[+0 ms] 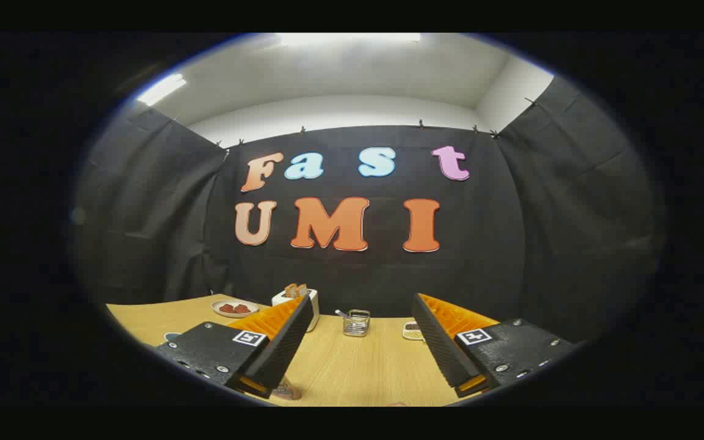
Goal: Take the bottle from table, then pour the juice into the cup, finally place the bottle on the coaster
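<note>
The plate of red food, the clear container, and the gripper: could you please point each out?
plate point(235, 308), gripper view, its red food.
clear container point(356, 323), gripper view, its wall.
gripper point(361, 376), gripper view, the open gap midway between its fingertips.

Bare table point(364, 366) between spread jaws; glass cup point(356, 322) beyond.

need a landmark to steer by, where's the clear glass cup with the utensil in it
In the gripper view the glass cup stands on the wooden table beyond the open gripper, between a white toaster and a small dish.

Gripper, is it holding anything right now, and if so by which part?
Nothing is held. The gripper stands open over the table, with only bare tabletop between its fingers.
</note>
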Tool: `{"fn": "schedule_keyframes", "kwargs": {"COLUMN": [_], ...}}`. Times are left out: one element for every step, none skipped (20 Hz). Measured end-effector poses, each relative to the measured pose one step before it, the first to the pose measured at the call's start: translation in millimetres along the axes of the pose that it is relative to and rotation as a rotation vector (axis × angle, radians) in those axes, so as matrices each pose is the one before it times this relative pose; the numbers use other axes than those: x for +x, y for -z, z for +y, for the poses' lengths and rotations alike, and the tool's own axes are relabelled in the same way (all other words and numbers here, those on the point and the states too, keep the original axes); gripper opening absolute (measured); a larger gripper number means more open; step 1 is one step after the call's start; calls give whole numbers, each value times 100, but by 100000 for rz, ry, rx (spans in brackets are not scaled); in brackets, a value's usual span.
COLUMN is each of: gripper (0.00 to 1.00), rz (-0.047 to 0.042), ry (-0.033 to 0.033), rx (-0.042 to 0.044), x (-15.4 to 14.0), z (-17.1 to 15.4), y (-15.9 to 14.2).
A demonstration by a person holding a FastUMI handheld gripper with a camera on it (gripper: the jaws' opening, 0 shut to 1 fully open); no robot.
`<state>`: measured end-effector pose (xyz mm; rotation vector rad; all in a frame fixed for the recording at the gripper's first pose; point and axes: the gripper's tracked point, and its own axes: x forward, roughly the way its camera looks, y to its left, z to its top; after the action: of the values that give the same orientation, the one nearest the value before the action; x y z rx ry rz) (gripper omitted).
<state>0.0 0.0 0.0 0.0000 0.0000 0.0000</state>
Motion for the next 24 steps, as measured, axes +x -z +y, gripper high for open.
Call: {"fn": "schedule_keyframes", "kwargs": {"gripper": [98, 97, 97, 97, 97, 97, 97, 97, 97, 97, 98, 97, 97, 98, 97, 97, 97, 97, 97, 97, 97, 97, 97, 97], "rz": [773, 708, 449, 93, -285, -303, -402, -378, -100, 527, 916, 508, 64, -73, -314, -375, -233, -139, -279, -214, -8, 36, -10, 1], "ry": [-462, 217, 257, 57, -317, -573, -487, -86, -131, -411, -358, -201, -100, -134, -3, -154, -201, -314, -263, -48, -327, -397, -469, -146], "rx": [-274, -601, -820, -677, -308, -95, 131, 418, 455, 527, 721, 656, 337, 44, -30, 3, 67, 15, -115, -48, 69, 201, 84, 55], "x": [5, 14, 64, 8, -96, -65, 12, 25, 17, 61, 40, 31, 68, 37, -51, -33, -13, -21, 27, -92, -21, -20, -83, 4], "z": [138, -73, -61, 104, 196, 148, 198, -6, 17, 117, 147, 20, -15, -42, 41, 66, 97, 173, 105, -4, 115, 151, 150, 105], "y": [218, 266, 104, -31, -66, 5, -57, -19, -17, 246, 178, 72, -16, -74, -67, -130, -148, 29, -58, -147, -21, -20, 12, 16]}}
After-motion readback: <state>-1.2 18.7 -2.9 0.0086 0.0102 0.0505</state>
